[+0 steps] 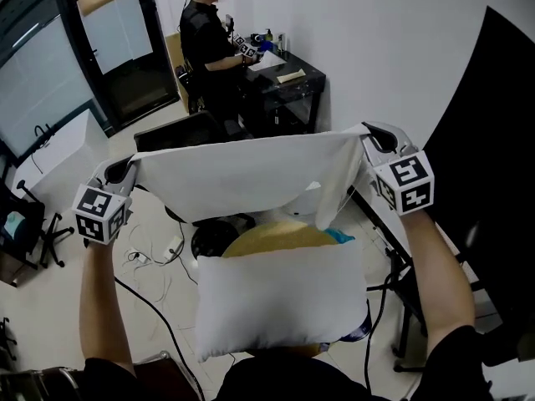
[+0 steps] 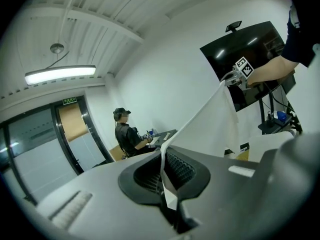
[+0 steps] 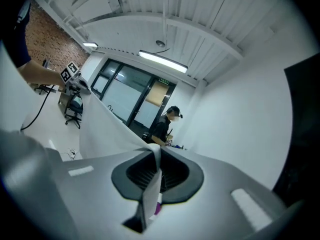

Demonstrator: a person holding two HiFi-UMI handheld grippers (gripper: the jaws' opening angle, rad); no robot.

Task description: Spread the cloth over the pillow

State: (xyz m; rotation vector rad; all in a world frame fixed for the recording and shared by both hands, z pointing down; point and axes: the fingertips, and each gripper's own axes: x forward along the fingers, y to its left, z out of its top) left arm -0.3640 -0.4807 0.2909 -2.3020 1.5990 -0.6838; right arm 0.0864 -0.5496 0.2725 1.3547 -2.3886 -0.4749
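A white cloth (image 1: 242, 178) hangs stretched in the air between my two grippers, above and beyond a white pillow (image 1: 280, 299) that lies on a round yellowish table (image 1: 276, 239). My left gripper (image 1: 127, 172) is shut on the cloth's left top corner, and the cloth (image 2: 210, 119) runs out from between its jaws (image 2: 164, 176). My right gripper (image 1: 372, 144) is shut on the right top corner, where a loose flap droops toward the pillow. In the right gripper view the cloth (image 3: 107, 134) is pinched between the jaws (image 3: 154, 174).
A person sits at a dark desk (image 1: 284, 78) against the far wall. A large black screen (image 1: 489, 140) stands at the right. Cables (image 1: 150, 257) trail over the floor at the left, near an office chair (image 1: 33, 224). Glass doors (image 1: 117, 40) are at the back left.
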